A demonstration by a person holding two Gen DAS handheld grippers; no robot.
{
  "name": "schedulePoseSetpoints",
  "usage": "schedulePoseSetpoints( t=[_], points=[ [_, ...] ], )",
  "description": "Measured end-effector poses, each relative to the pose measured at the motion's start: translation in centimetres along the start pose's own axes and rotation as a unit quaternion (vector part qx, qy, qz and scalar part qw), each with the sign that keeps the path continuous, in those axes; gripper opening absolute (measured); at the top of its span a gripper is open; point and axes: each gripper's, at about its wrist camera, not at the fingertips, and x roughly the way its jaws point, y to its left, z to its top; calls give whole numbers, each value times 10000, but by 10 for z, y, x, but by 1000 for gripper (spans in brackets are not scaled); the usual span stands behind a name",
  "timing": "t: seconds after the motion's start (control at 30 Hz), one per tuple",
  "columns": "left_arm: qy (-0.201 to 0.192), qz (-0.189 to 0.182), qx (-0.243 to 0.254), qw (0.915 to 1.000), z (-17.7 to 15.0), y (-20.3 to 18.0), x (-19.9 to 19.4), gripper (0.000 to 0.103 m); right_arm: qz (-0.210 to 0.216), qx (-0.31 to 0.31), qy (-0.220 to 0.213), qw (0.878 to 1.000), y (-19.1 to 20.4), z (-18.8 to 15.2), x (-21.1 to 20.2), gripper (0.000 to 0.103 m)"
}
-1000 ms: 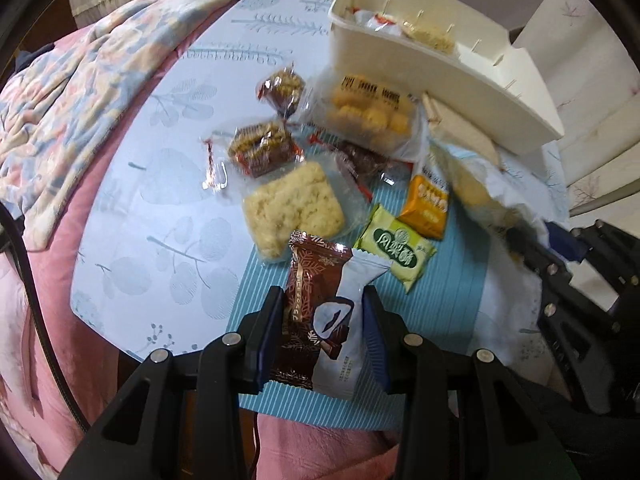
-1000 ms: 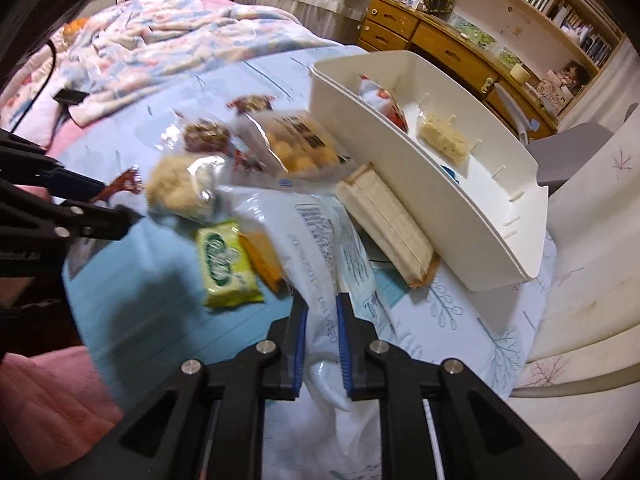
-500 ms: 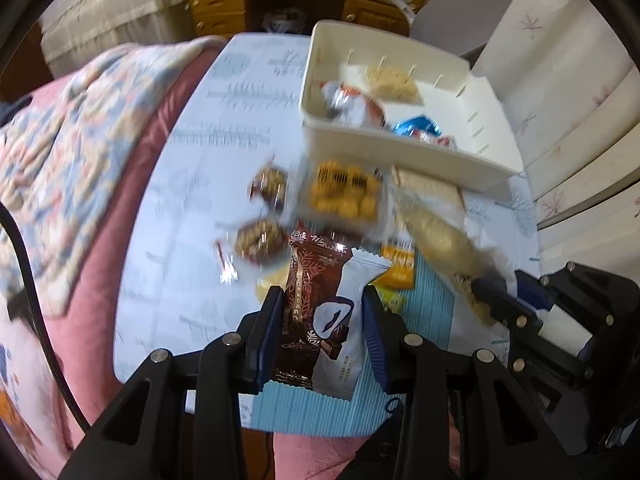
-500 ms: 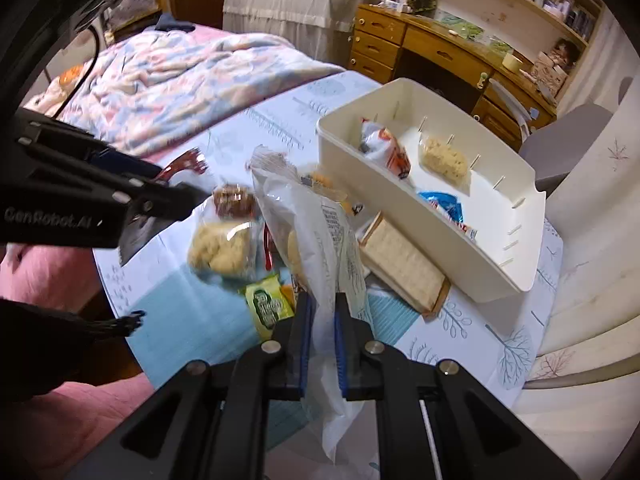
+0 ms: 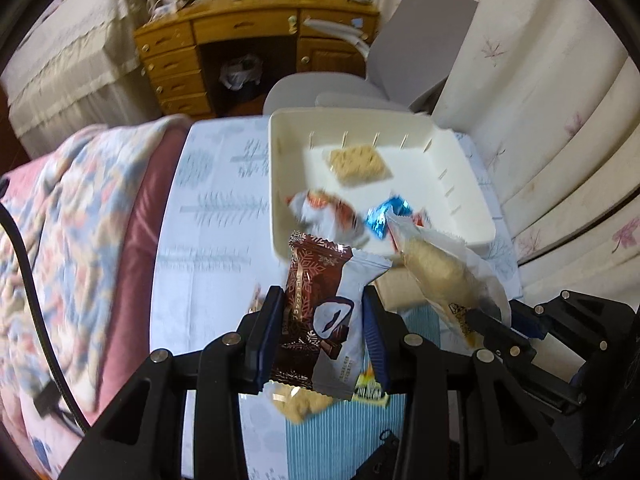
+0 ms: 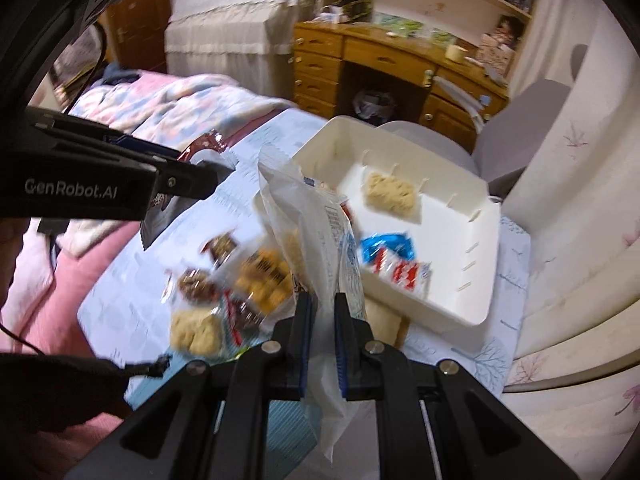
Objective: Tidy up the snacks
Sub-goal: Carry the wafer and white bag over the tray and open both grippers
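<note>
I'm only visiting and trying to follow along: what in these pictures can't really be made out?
- Loose snacks on the table, right wrist view: smeared by motion, labels unreadable.
- Brown packet, left wrist view: print too small to read; the black jaws cover its sides.
- Clear bag, right wrist view: hides the white tray's near left corner.
- Yellow-green packet, left wrist view: mostly hidden behind the brown packet.

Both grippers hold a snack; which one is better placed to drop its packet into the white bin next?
Right, probably. The right gripper already holds its clear packet up against the white bin rim; the left gripper's brown packet looks farther back.
</note>
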Motion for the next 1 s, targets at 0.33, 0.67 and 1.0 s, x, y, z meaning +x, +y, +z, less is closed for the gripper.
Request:
schedulePoseSetpoints(
  t=[0.33,0.67,1.0],
  points=[
    [-101,-211,393,9990,55,-15,31,38,-398,597,-114,9974,-45,35,15,11],
    [-87,-537,592,9968,77,-35,80,38,-429,1215,-9,9917,-81,49,47,11],
    [-217,-574,494,9969,78,-40,88,57,-498,1433,40,9884,-88,49,52,12]
  ],
)
